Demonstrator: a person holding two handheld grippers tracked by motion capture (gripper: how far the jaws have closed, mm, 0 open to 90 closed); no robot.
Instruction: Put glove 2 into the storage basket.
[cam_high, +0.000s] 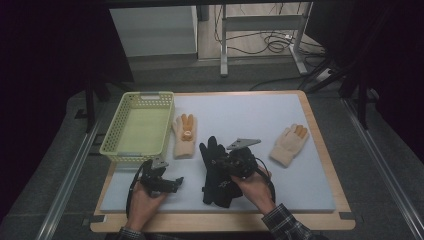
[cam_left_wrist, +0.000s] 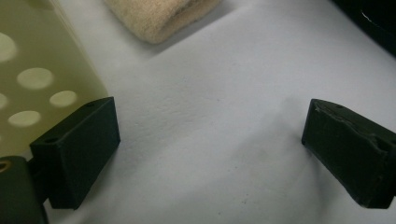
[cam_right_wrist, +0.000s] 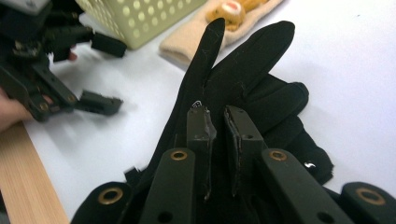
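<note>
A black glove (cam_high: 216, 175) lies on the white mat (cam_high: 250, 115) near the front middle, fingers pointing away from me. My right gripper (cam_high: 222, 162) sits on it; in the right gripper view the jaws (cam_right_wrist: 218, 116) are pinched together on the black glove (cam_right_wrist: 243, 65) fabric. My left gripper (cam_high: 175, 184) hovers at the front left with its jaws wide apart over bare mat (cam_left_wrist: 210, 126), holding nothing. A beige glove with orange fingers (cam_high: 184, 137) lies beside the basket, and its cuff (cam_left_wrist: 159, 16) is just ahead of the left jaws.
A yellow-green perforated basket (cam_high: 111, 131) stands at the back left, its wall (cam_left_wrist: 32, 79) close beside the left jaw. A second beige glove (cam_high: 289, 145) lies at the right. The mat rests on a wooden board (cam_high: 320, 150) with an edge at the front.
</note>
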